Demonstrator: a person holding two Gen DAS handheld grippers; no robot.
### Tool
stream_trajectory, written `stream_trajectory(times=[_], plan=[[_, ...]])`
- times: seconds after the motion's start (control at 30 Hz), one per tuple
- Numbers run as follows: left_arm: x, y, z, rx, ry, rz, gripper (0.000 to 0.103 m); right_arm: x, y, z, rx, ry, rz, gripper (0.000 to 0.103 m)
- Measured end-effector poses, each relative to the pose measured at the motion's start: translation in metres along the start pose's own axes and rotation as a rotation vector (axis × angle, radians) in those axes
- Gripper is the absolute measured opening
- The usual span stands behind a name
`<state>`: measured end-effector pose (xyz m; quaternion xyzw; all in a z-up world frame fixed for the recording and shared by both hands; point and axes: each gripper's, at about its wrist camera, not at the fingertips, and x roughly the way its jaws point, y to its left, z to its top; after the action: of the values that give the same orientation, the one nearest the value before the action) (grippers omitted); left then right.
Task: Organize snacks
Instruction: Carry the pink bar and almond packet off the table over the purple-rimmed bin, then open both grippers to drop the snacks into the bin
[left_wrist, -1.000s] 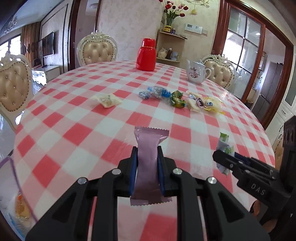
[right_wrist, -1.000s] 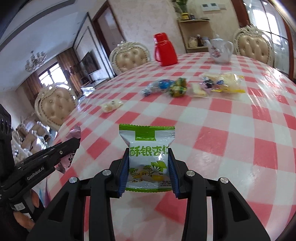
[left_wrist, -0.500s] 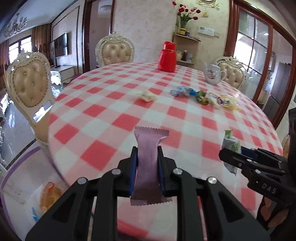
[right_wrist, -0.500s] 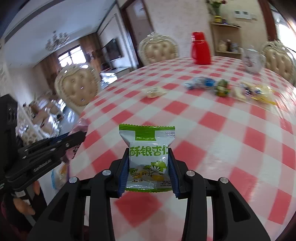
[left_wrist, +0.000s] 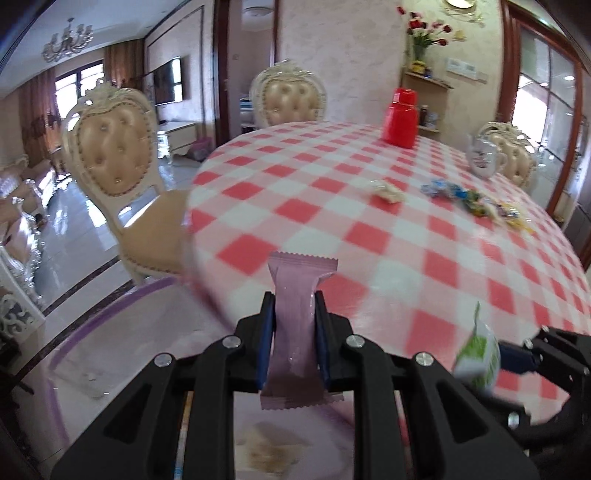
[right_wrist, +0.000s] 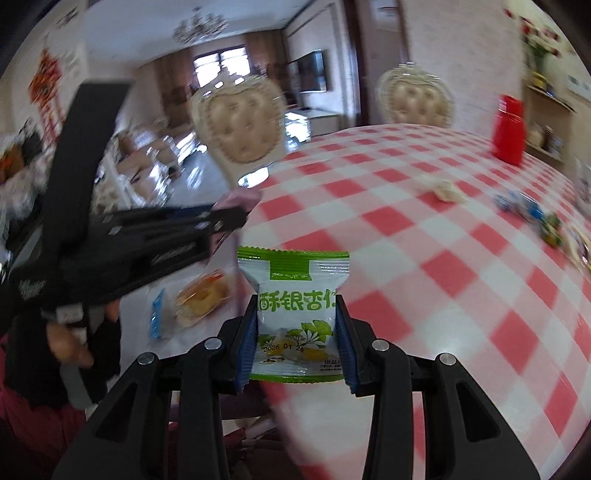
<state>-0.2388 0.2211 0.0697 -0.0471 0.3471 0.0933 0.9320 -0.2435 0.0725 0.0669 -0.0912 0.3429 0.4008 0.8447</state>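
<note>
Left tool was clamped on a mauve snack bar wrapper, held upright off the tabletop edge. Right tool was clenched on a green-and-white pastry packet, also upright and clear of the checkered surface. A cream-wrapped snack and a row of mixed candies were seen lying well ahead, near a red thermos.
</note>
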Motion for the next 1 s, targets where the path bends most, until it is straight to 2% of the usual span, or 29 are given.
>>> stream_trajectory(times=[0.27,0.47,0.5,0.53,0.57,0.6,0.67,0.73,0.8,0.9,1.0], plan=[[-0.009,0.047,0.002,-0.023,0.003,0.11,0.021,0.03,0.055,-0.002,-0.126,0.064,0.102,0.038],[-0.012,0.065,0.003,-0.048,0.004,0.152,0.021,0.033,0.074,-0.006,-0.176,0.059,0.211,0.04],[-0.012,0.065,0.003,-0.052,0.005,0.159,0.026,0.031,0.074,-0.006,-0.175,0.054,0.218,0.04],[-0.012,0.065,0.004,-0.057,0.006,0.166,0.05,0.026,0.072,-0.005,-0.169,0.034,0.221,0.045],[-0.014,0.066,0.005,-0.071,-0.005,0.187,0.067,0.023,0.068,-0.003,-0.161,0.016,0.219,0.052],[-0.016,0.066,0.005,-0.08,-0.02,0.208,0.088,0.014,0.058,-0.002,-0.14,-0.019,0.215,0.056],[-0.022,0.067,0.007,-0.095,-0.049,0.241,0.089,0.004,0.039,0.001,-0.093,-0.057,0.195,0.065],[-0.024,0.066,0.009,-0.116,-0.053,0.238,0.094,-0.008,0.007,0.001,-0.022,-0.089,0.157,0.065],[-0.025,0.062,0.011,-0.146,-0.062,0.224,0.095,-0.019,-0.027,-0.003,0.049,-0.111,0.11,0.068],[-0.023,0.042,0.017,-0.147,-0.055,0.162,0.099,-0.033,-0.078,-0.013,0.172,-0.131,0.031,0.072],[-0.011,0.006,0.026,-0.134,-0.017,0.044,0.101,-0.049,-0.131,-0.028,0.305,-0.152,-0.059,0.074]])
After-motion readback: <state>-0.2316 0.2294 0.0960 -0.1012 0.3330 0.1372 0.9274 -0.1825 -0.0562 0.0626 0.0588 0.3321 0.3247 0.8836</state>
